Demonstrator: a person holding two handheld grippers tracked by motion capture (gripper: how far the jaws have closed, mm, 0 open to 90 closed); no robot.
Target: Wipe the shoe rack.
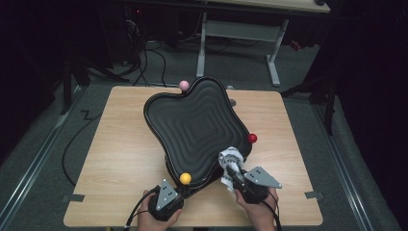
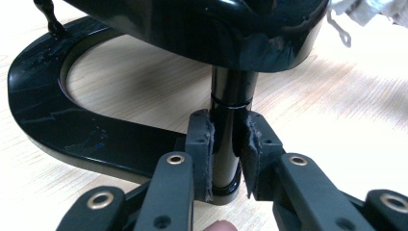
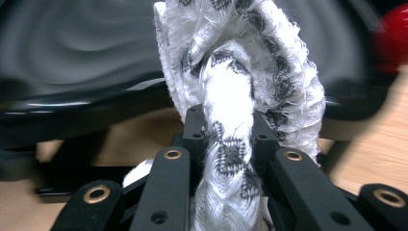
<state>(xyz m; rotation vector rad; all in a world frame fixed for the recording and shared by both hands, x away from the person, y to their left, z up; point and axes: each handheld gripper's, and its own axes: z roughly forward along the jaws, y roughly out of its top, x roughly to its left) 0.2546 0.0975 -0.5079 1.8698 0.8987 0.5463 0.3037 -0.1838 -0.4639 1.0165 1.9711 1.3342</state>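
Observation:
A black wavy tray (image 1: pixel 192 125) stands on a black stand in the middle of the wooden table. Its rim carries a yellow ball (image 1: pixel 185 178), a red ball (image 1: pixel 252 138) and a pink ball (image 1: pixel 184 85). My left gripper (image 1: pixel 180 192) is at the near rim under the yellow ball. In the left gripper view it (image 2: pixel 228 144) is shut on the stand's black post (image 2: pixel 230 91), above the ring-shaped base (image 2: pixel 43 120). My right gripper (image 1: pixel 232 172) is shut on a white cloth with black pattern (image 1: pixel 230 156), held against the tray's near right rim. The bunched cloth (image 3: pixel 231 62) rises between its jaws (image 3: pixel 227 130).
The wooden table (image 1: pixel 120 154) has bare surface left and right of the tray. Behind it stands a white desk frame (image 1: pixel 274 57) on grey floor, with cables (image 1: pixel 149 57) at the far left. The red ball (image 3: pixel 392 38) shows blurred at the right gripper view's upper right.

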